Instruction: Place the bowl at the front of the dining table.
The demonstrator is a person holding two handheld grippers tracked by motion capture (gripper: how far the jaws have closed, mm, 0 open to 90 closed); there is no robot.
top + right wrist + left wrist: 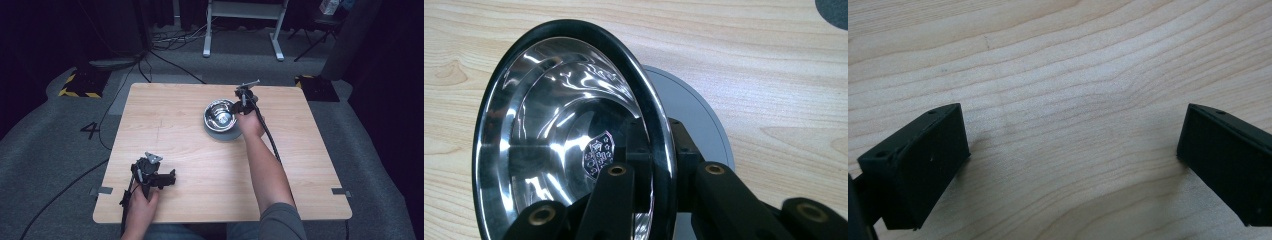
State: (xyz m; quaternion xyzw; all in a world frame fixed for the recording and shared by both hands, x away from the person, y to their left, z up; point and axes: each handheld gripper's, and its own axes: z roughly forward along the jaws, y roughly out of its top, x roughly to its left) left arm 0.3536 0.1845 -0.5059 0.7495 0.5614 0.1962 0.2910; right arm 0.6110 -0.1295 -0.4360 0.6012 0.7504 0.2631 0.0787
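high view: your right gripper pinches the rim of the steel bowl, upper centre, over a grey disc; lifted, not yet placed. left gripper idles lower left.
left gripper view: jaws wide, empty, bare table.
right gripper view: jaws clamp the tilted bowl's black rim; nothing obstructs.

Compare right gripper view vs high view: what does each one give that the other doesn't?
Right gripper view: the right tongs pinch the bowl's black rim, one jaw inside, one outside; a crest sticker sits in the bowl.
High view: the left tongs rest near the table's front left, far from the bowl; floor and a desk frame behind.
Both: steel bowl over a grey disc on wood.
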